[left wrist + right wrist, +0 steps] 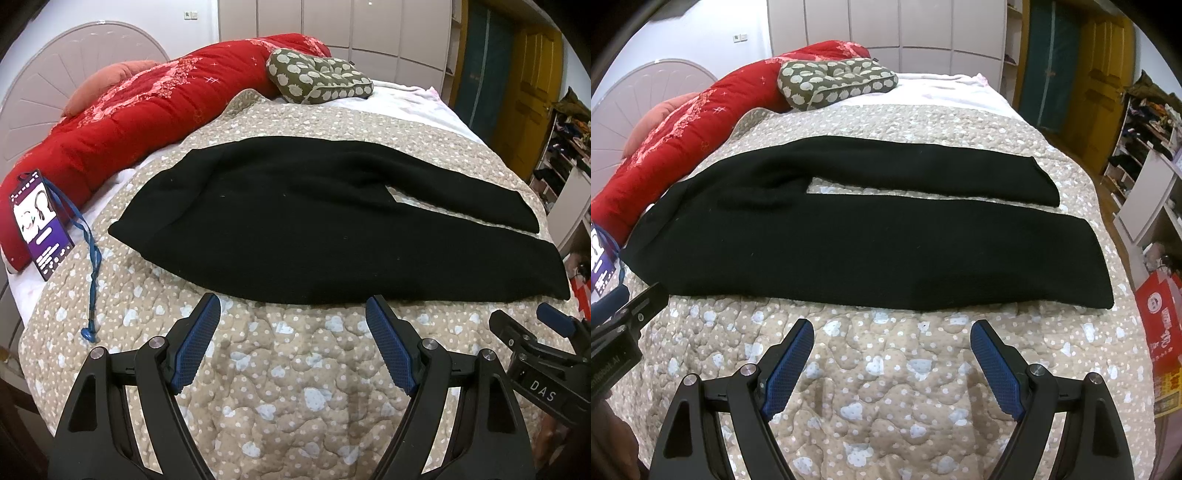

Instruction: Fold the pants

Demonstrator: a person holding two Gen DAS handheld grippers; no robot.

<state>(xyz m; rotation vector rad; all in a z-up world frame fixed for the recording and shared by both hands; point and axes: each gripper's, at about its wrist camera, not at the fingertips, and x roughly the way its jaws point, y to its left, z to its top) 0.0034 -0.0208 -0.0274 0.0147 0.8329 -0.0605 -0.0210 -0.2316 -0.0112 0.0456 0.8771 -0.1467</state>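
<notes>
Black pants (pixel 295 221) flat and unfolded across the quilt (pixel 295 369), waist left, legs right with a gap between; left gripper (pixel 293 317) and right gripper (pixel 892 343) both spread wide, empty, just short of the near pants edge.

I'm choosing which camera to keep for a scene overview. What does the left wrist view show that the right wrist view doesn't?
Only the left wrist view shows the whole purple card and its blue lanyard; the right view clips the card at its edge. Only the right wrist view shows the red box beside the bed. Both show the black pants spread flat on the quilt, the red comforter, the patterned pillow, and the open left gripper and right gripper.
</notes>
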